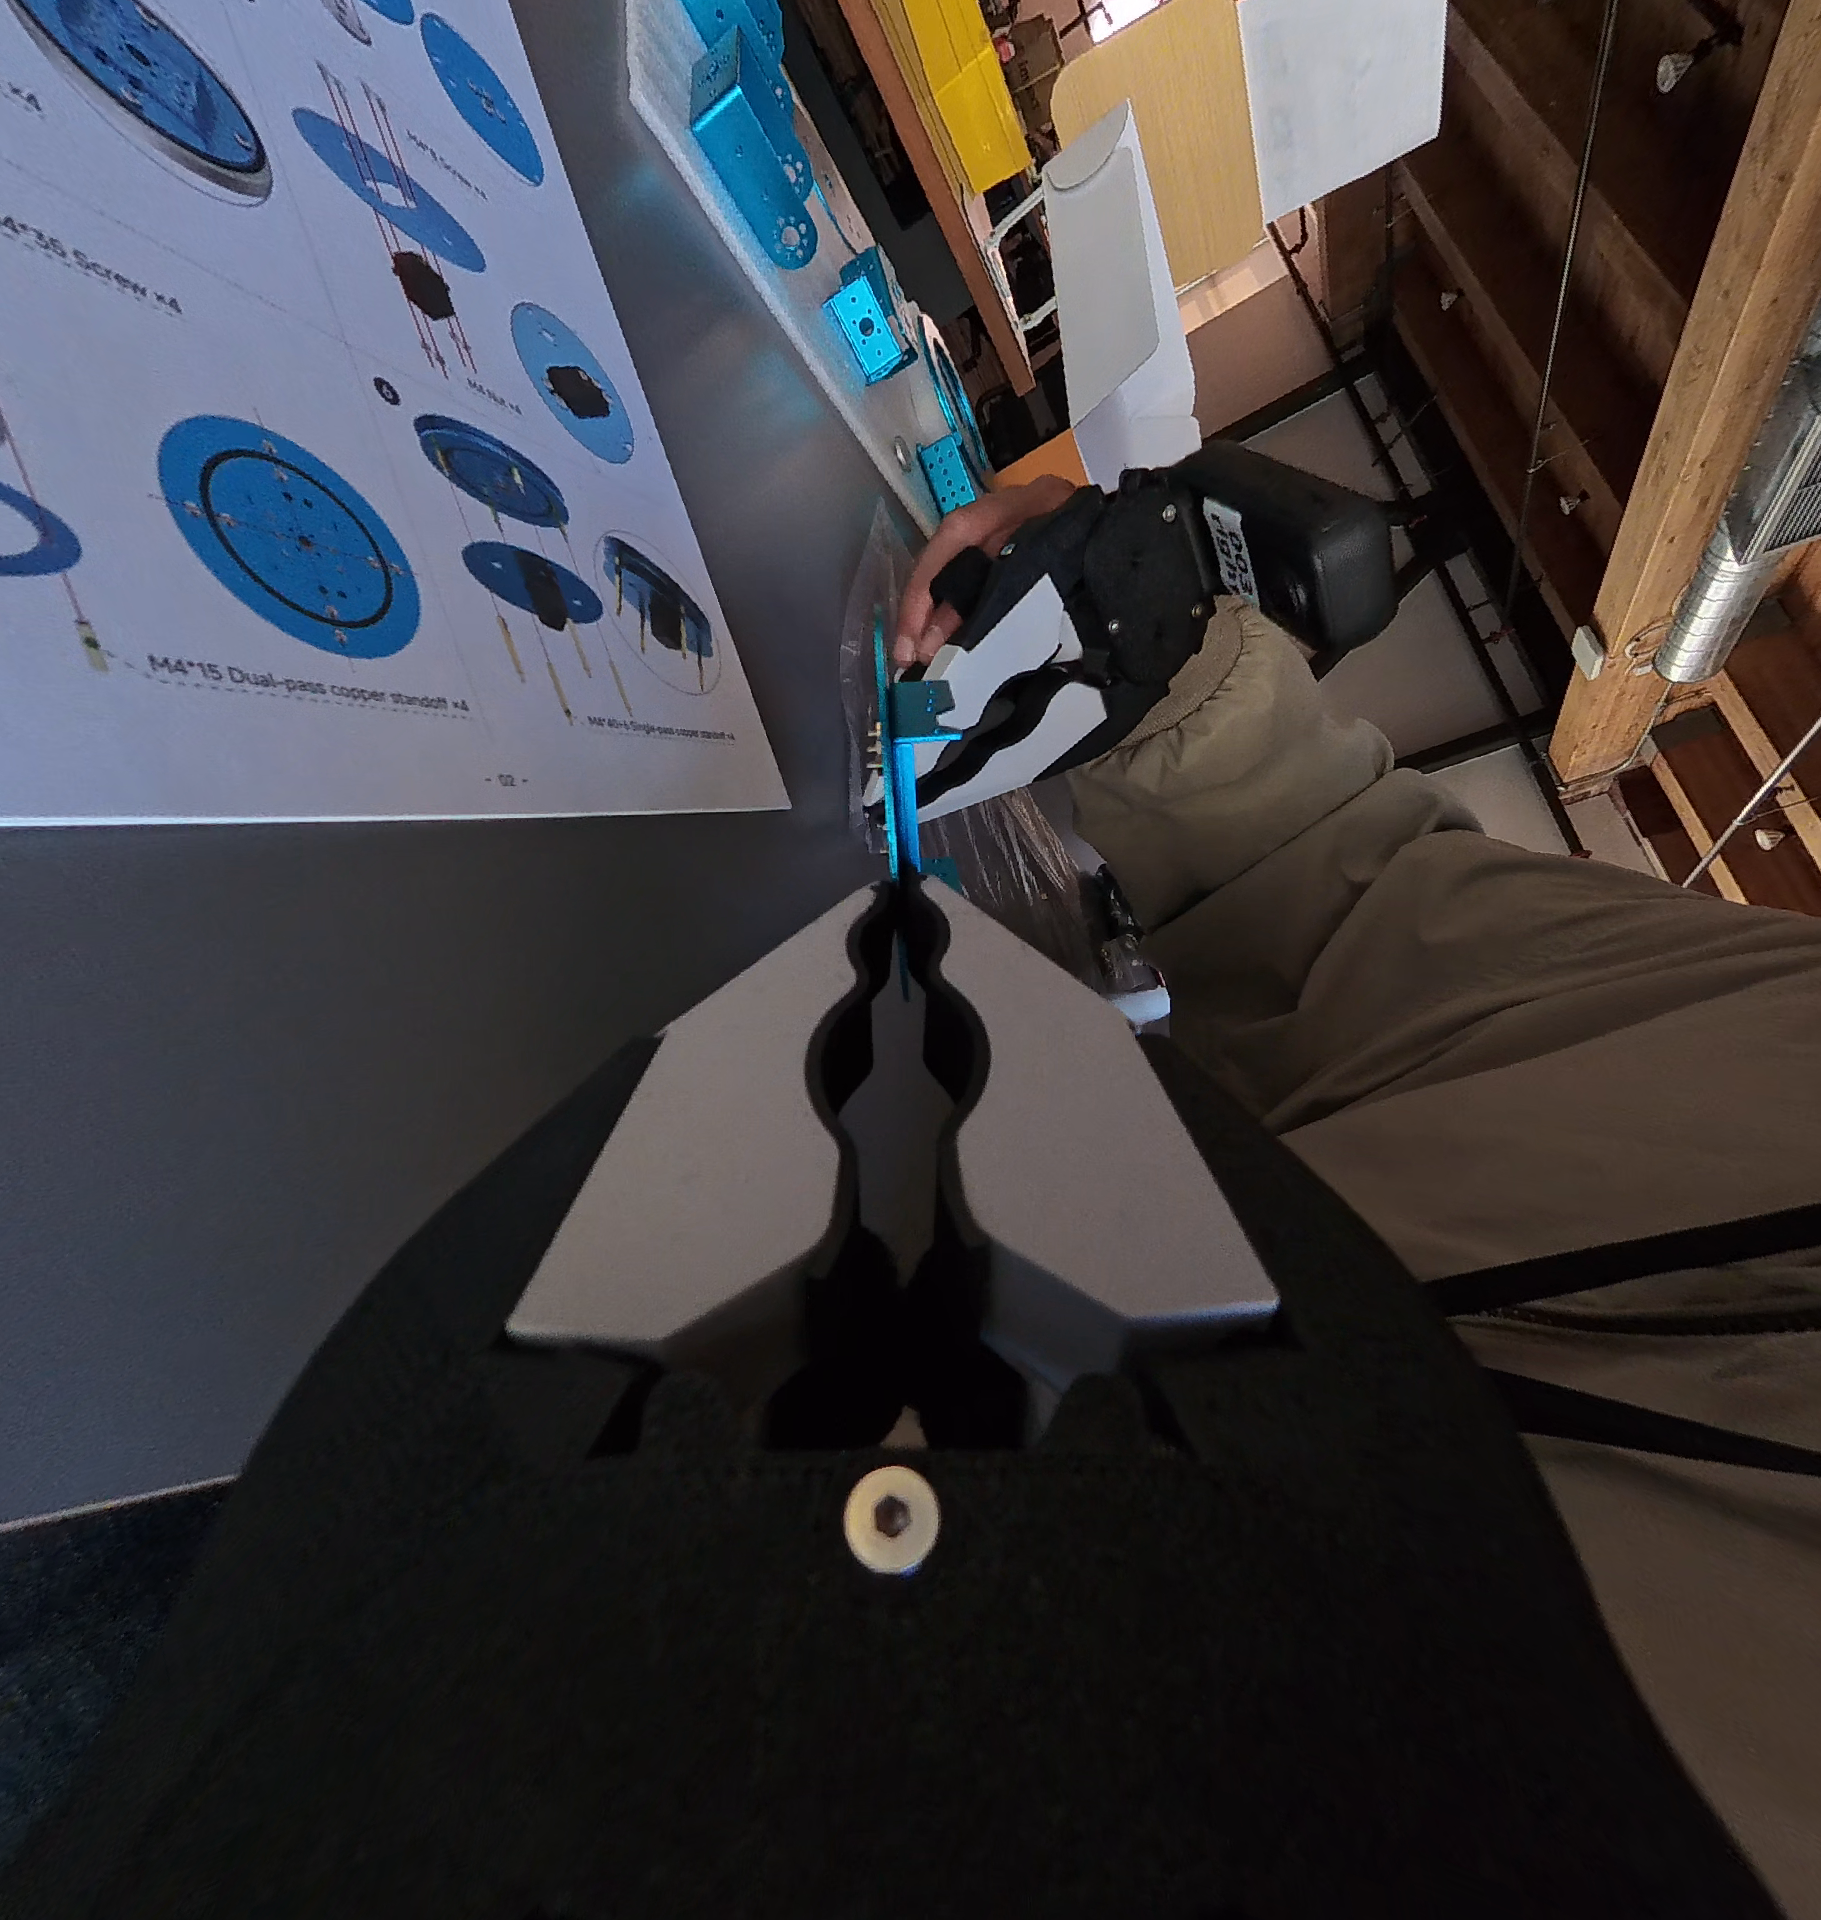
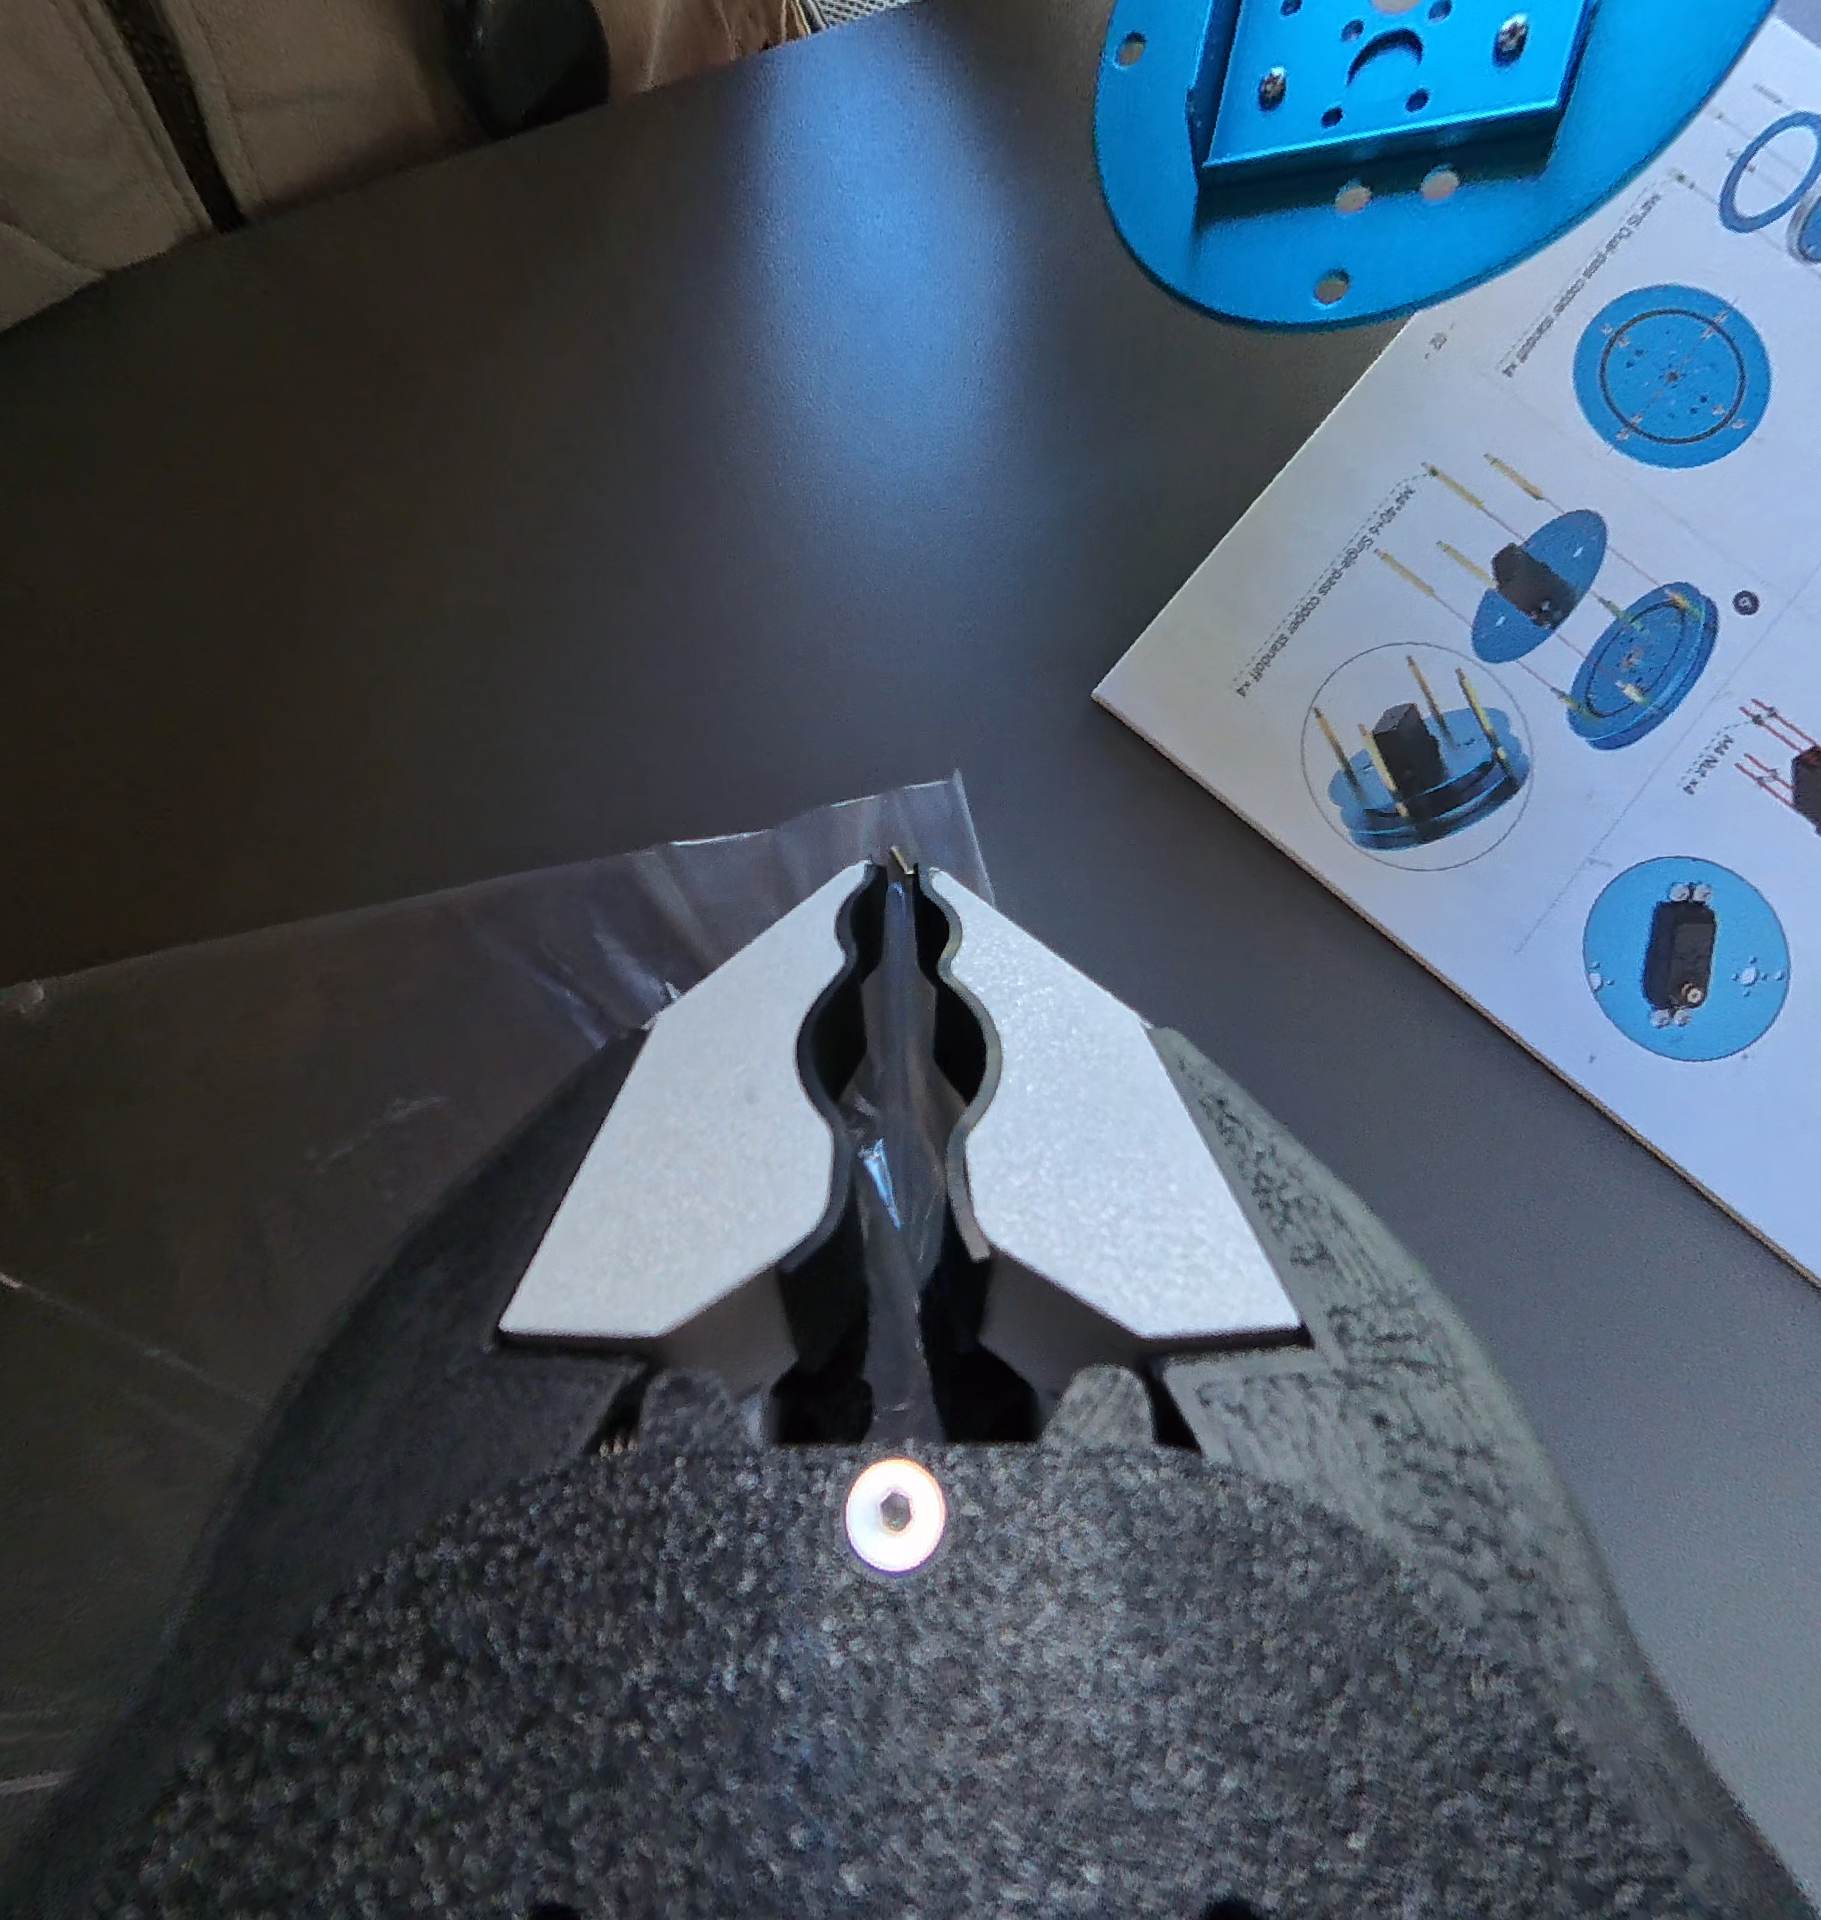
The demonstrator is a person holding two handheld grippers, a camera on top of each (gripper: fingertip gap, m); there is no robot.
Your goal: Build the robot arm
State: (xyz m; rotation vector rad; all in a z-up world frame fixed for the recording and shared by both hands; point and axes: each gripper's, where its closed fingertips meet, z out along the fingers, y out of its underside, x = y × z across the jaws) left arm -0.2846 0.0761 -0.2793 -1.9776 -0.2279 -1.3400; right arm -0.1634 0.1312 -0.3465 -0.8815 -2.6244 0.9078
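My left gripper (image 1: 901,883) is shut on the rim of a blue round metal plate (image 1: 898,800), seen edge-on and held above the dark table (image 1: 366,1039). A blue bracket (image 1: 921,707) is screwed to its upper face. Brass standoffs (image 1: 873,732) stick out of its underside. The plate also shows in the right wrist view (image 2: 1301,229), at the top right. My right gripper (image 2: 898,868) is shut on a small metal part (image 2: 898,858) at its tips, just over a clear plastic bag (image 2: 262,1091). In the left wrist view the right gripper (image 1: 932,727) is beside the bracket.
A printed instruction sheet (image 2: 1508,727) with blue diagrams lies on the table; it also shows in the left wrist view (image 1: 262,416). A white tray (image 1: 677,135) with several blue brackets stands at the far edge. A person's sleeve (image 1: 1405,1039) fills the right side.
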